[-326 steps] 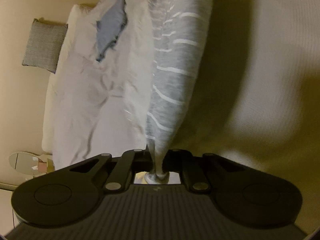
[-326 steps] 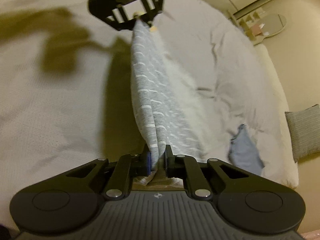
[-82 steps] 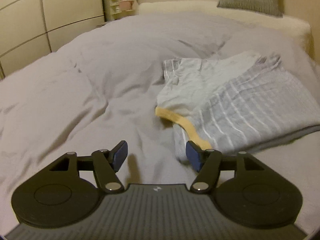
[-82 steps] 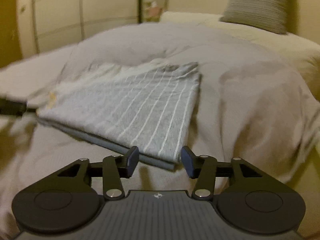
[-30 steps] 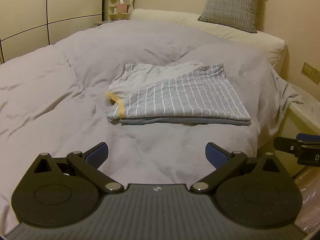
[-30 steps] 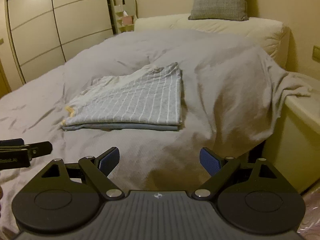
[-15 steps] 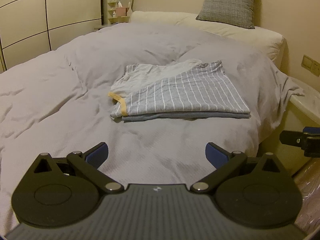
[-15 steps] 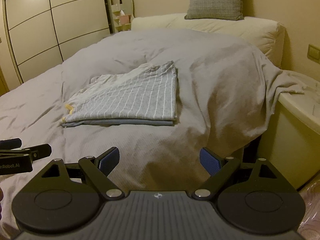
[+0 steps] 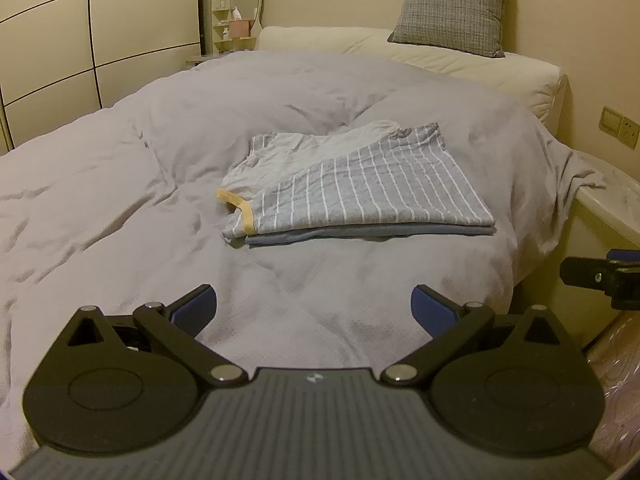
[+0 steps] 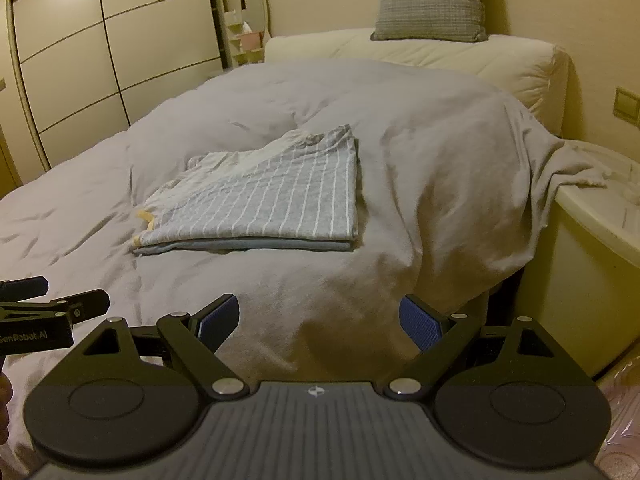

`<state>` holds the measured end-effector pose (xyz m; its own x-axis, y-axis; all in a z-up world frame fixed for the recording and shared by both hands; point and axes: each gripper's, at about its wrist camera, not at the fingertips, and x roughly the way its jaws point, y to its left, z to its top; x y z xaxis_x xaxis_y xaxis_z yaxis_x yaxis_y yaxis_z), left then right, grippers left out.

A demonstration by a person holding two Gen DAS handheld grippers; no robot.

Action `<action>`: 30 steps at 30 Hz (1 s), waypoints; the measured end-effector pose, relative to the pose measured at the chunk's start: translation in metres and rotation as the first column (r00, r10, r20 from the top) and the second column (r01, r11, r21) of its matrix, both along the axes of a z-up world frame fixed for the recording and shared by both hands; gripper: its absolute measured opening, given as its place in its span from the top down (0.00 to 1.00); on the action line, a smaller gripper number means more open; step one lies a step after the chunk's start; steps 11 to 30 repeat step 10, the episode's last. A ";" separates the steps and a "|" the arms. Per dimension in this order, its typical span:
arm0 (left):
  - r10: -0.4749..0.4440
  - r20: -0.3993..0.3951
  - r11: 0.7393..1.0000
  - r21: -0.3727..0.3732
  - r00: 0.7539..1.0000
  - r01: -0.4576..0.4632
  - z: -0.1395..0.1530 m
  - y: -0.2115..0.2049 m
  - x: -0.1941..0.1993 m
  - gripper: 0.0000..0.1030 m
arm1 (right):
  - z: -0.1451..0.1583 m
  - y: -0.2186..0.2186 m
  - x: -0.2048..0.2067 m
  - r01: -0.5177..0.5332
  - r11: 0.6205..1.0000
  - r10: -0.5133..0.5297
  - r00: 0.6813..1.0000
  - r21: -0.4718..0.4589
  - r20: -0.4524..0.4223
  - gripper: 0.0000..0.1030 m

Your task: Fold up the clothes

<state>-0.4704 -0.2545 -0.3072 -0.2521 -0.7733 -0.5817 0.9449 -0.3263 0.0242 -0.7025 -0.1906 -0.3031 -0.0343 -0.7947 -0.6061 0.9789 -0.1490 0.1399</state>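
The left gripper point(image 9: 314, 308) is hovering over the near part of the duvet point(image 9: 120, 184) with its jaws spread wide and holding nothing. The right gripper point(image 10: 320, 322) is likewise gaping and empty, hanging above the duvet's near right corner, where the cover is draping over the bed's edge. The folded striped garment point(image 9: 360, 196) is lying flat mid-bed, well apart from both grippers, its long folded edge facing them and its yellow-trimmed edge point(image 9: 240, 210) at the left. Bare duvet is stretching between grippers and garment.
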 end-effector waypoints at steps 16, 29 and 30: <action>-0.001 -0.001 1.000 -0.018 1.000 0.001 0.003 0.002 0.002 0.01 | 0.005 0.001 0.006 -0.016 1.000 0.016 1.000 -0.012 0.004 0.14; -0.001 -0.001 1.000 -0.018 1.000 0.001 0.003 0.002 0.002 0.01 | 0.005 0.001 0.006 -0.016 1.000 0.016 1.000 -0.012 0.004 0.14; -0.001 -0.001 1.000 -0.018 1.000 0.001 0.003 0.002 0.002 0.01 | 0.005 0.001 0.006 -0.016 1.000 0.016 1.000 -0.012 0.004 0.14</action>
